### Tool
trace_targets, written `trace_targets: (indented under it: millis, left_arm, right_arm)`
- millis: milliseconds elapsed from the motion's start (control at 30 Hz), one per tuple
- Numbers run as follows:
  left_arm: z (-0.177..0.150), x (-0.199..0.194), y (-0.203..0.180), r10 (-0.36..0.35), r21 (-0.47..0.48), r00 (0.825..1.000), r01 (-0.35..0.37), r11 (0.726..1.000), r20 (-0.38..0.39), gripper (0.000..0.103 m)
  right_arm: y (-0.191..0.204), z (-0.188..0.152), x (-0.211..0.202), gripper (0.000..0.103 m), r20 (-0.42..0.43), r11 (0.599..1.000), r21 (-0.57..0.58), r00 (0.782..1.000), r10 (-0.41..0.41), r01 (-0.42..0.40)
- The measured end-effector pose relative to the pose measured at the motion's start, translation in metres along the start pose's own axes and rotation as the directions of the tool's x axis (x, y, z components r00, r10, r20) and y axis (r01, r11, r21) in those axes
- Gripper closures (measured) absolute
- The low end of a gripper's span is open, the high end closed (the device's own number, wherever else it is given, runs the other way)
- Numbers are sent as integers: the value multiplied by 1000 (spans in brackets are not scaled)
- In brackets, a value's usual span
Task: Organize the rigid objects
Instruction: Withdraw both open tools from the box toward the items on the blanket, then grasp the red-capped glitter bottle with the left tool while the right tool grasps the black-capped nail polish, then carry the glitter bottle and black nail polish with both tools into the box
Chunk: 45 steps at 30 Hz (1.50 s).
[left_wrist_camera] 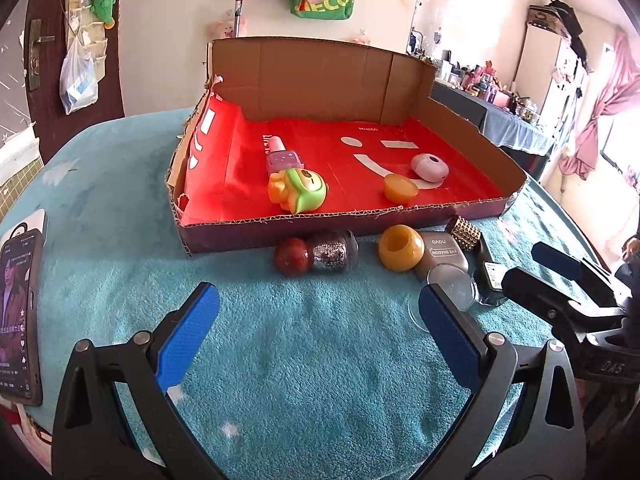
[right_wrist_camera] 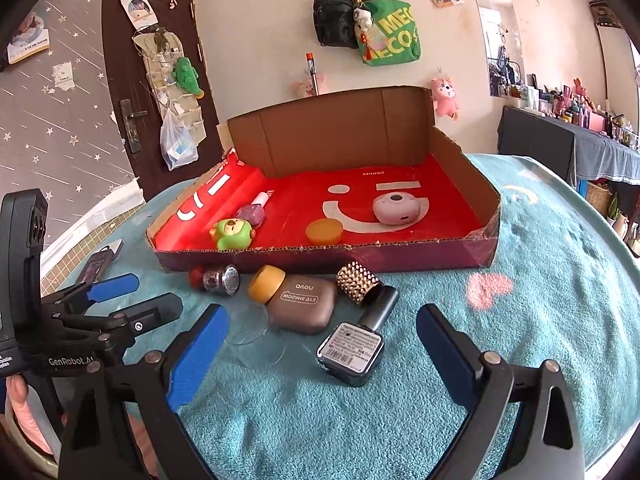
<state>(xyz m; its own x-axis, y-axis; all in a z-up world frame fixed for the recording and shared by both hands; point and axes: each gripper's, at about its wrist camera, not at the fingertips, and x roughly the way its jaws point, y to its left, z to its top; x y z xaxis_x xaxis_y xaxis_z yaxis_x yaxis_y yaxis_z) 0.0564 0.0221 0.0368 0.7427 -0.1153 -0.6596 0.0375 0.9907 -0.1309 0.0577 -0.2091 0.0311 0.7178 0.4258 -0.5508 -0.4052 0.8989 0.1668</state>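
Observation:
A cardboard box [left_wrist_camera: 280, 226] [right_wrist_camera: 400, 258] with a red lining holds a green toy [left_wrist_camera: 298, 191] [right_wrist_camera: 232, 234], a purple bottle [left_wrist_camera: 282, 156], an orange lid [left_wrist_camera: 400, 188] [right_wrist_camera: 324, 231] and a pink round device [left_wrist_camera: 429, 167] [right_wrist_camera: 396, 209]. In front of it on the teal blanket lie a glitter bottle with red cap [left_wrist_camera: 316, 256] [right_wrist_camera: 216, 278], a yellow jar [left_wrist_camera: 401, 247] [right_wrist_camera: 266, 283], an eyeshadow case [left_wrist_camera: 442, 254] [right_wrist_camera: 304, 304], a studded-cap dark bottle [right_wrist_camera: 356, 340] [left_wrist_camera: 490, 276] and clear discs [left_wrist_camera: 452, 286]. My left gripper [left_wrist_camera: 320, 320] is open and empty. My right gripper [right_wrist_camera: 322, 344] is open around the dark bottle's base.
A phone [left_wrist_camera: 18, 316] lies on the blanket at the left. The right gripper's arm [left_wrist_camera: 568, 292] shows in the left view; the left gripper [right_wrist_camera: 116, 300] shows in the right view. A dark door and a cluttered shelf stand behind.

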Motion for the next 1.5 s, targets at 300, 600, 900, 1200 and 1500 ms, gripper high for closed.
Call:
trace_targets:
  millis: [300,600,900,1200,1500]
  left_arm:
    - [-6,14,4,-27,-26,998,26,999,-56,19]
    - [-2,26,4,7,-37,997,-10,999,-78,22]
    - [10,50,1,37,-73,993,-46,996,-114,22]
    - [19,62,1,86,-109,990,-98,989,-110,25]
    - [18,62,-4,94,-78,991,-102,992,-95,46]
  right_arm:
    - [-2,-10,7,15,-44,1000,17,999,-11,12]
    - [-7,-16,13,20,-64,999,29,998,-28,30]
    - [-6,-19,20,24,-64,995,8,994,-94,95]
    - [1,-23,37,36,-53,985,-25,983,-174,173]
    - [3,-26,38,58,-32,977,-64,978,-204,202]
